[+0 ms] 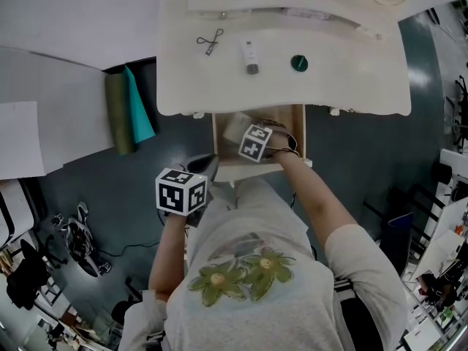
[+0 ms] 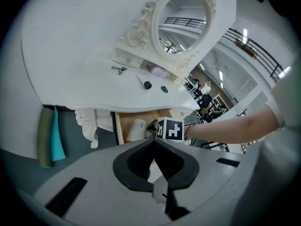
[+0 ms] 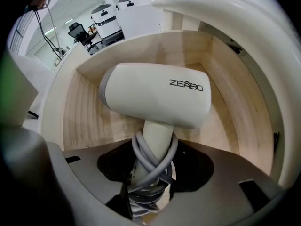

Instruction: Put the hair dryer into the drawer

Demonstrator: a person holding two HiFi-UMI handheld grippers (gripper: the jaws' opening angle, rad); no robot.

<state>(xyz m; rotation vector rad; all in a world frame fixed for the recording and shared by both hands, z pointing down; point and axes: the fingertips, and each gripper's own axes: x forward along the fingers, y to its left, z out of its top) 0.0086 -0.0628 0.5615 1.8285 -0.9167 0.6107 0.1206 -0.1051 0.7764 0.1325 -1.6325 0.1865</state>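
The white hair dryer (image 3: pixel 155 98) lies inside the open wooden drawer (image 3: pixel 225 79), its handle wrapped in grey cord. My right gripper (image 3: pixel 150 173) is shut on that handle. In the head view the right gripper (image 1: pixel 252 141) reaches into the drawer (image 1: pixel 300 134) below the dressing table, with the dryer (image 1: pixel 235 126) just beyond its marker cube. My left gripper (image 1: pixel 207 168) hovers outside the drawer's front left corner, shut and holding nothing. The left gripper view shows its jaws (image 2: pixel 154 145) closed together, pointing at the drawer (image 2: pixel 120 126) and the dryer (image 2: pixel 136 128).
The white dressing table (image 1: pixel 365 86) carries an eyelash curler (image 1: pixel 210 41), a small tube (image 1: pixel 251 55) and a dark green round lid (image 1: pixel 299 63). An oval mirror (image 2: pixel 186 20) stands at its back. Olive and teal rolls (image 1: pixel 128 108) lean at the table's left.
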